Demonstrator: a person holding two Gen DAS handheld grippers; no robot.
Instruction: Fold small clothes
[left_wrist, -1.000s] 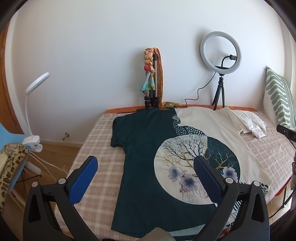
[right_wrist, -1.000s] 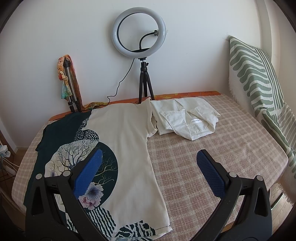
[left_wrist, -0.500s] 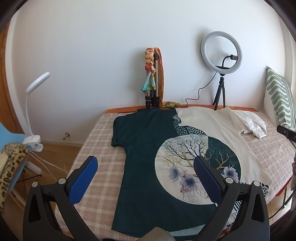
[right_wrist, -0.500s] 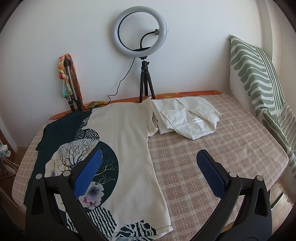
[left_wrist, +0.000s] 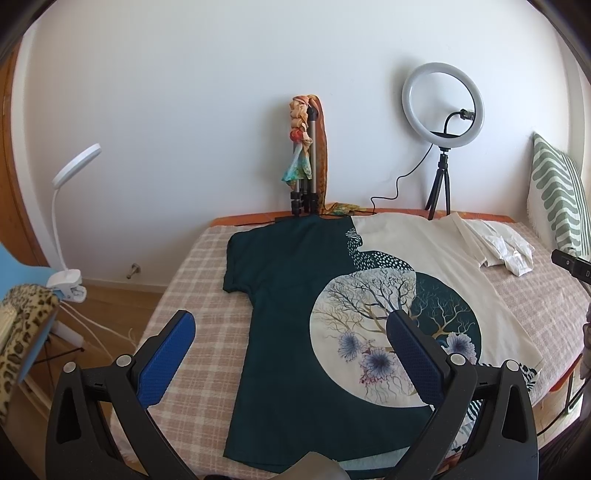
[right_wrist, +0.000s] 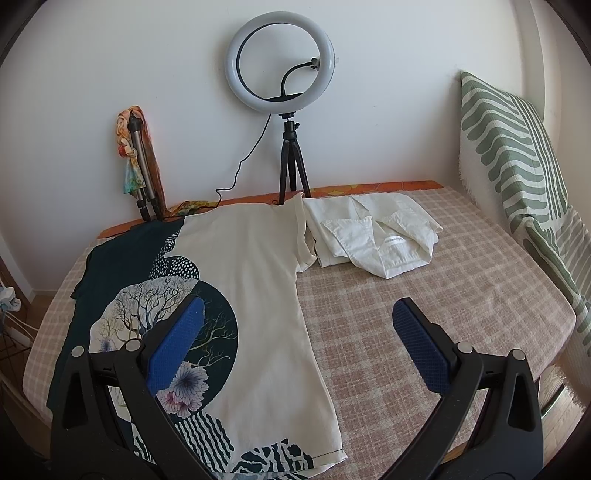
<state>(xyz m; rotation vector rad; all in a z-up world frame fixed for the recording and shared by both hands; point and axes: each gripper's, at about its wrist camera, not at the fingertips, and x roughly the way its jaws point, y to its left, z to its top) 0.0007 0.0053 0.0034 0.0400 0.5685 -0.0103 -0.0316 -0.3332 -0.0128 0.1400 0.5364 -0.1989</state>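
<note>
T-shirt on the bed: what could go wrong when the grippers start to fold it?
1. The T-shirt's cream sleeve touches the folded white garment; lifting that side may drag it along.
2. The collar lies near the ring light tripod and its cable; a fold could snag them.
3. The hem sits at the bed edge and may slide off.

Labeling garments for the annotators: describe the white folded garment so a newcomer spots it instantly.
Start at the ring light on its tripod against the back wall. Just right of its feet, on the checked bedspread, lies the white folded garment, touching the spread T-shirt's cream sleeve. Unlike that printed T-shirt, it is plain white and bundled up.
</note>
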